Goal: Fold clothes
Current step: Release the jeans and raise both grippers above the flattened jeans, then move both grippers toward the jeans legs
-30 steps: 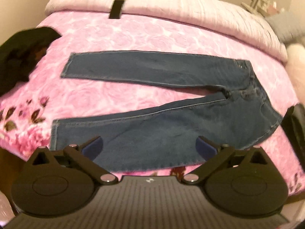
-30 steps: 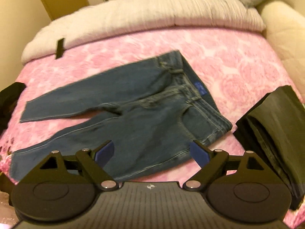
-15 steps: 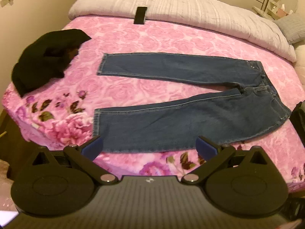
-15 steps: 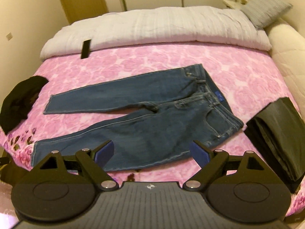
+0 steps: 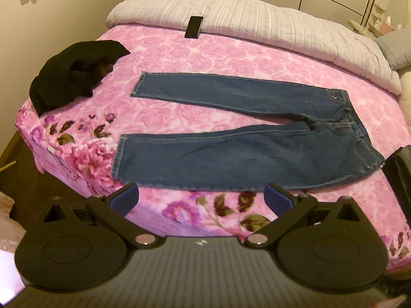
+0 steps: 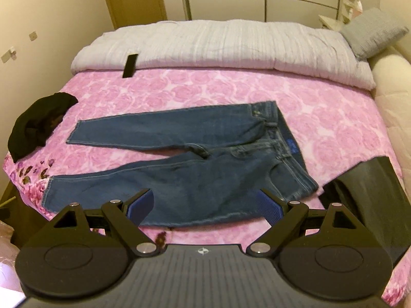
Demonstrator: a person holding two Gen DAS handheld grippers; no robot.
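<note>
Blue jeans (image 5: 246, 138) lie flat on the pink floral bedspread (image 5: 205, 59), legs spread apart pointing left, waist at the right. They also show in the right wrist view (image 6: 205, 164). My left gripper (image 5: 201, 199) is open and empty, held back from the bed's near edge, below the nearer leg. My right gripper (image 6: 205, 205) is open and empty, just in front of the nearer leg and hip. A crumpled black garment (image 5: 74, 71) lies at the bed's left corner.
A folded dark garment (image 6: 372, 195) lies at the right edge of the bed. A white duvet (image 5: 257, 23) runs along the far side with a black phone (image 5: 194, 27) on it. A grey pillow (image 6: 372, 33) sits at the far right. Walls and wardrobe stand behind.
Both grippers have pulled back and up from the jeans, so the whole bed now shows. The jeans lie as before. Both grippers stayed open.
</note>
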